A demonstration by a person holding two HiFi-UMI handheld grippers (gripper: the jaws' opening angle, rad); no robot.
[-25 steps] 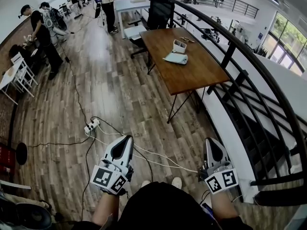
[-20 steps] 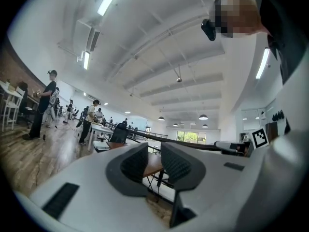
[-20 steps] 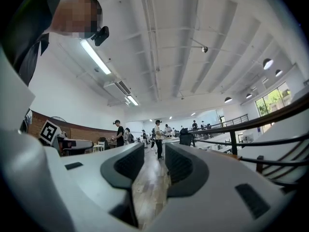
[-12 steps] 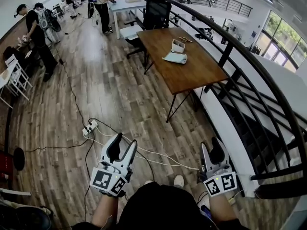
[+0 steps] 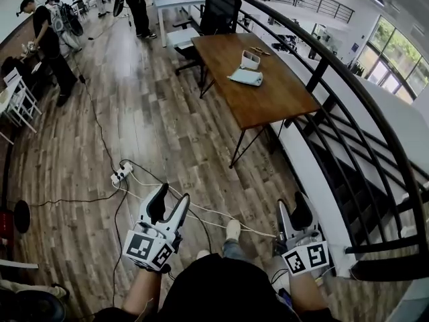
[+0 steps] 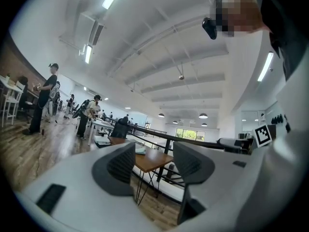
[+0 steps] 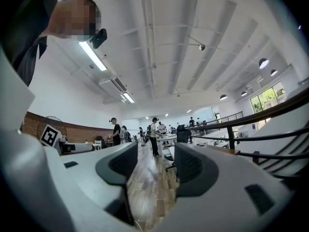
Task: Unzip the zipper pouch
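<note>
The pale zipper pouch (image 5: pixel 245 78) lies flat on a long wooden table (image 5: pixel 268 96) far ahead, beside a small white box (image 5: pixel 250 61). My left gripper (image 5: pixel 171 198) is held low over the floor, well short of the table. Its jaws have just been opening and stand open with nothing between them. My right gripper (image 5: pixel 292 210) is likewise low and far from the pouch, its jaws just opened and empty. In the left gripper view the left gripper (image 6: pixel 153 161) frames the table (image 6: pixel 150 159) between its jaws. In the right gripper view the right gripper (image 7: pixel 155 166) looks along the wooden floor.
White and black cables and a power strip (image 5: pixel 122 174) cross the floor between me and the table. A black curved railing (image 5: pixel 348 92) runs along the right, with stairs below it. A black office chair (image 5: pixel 221 12) stands at the table's far end. People (image 5: pixel 50 39) stand at back left.
Both grippers' jaws went from shut to open, with nothing in them. The view has drifted forward toward the table, and a shoe has stepped out in front of me.
</note>
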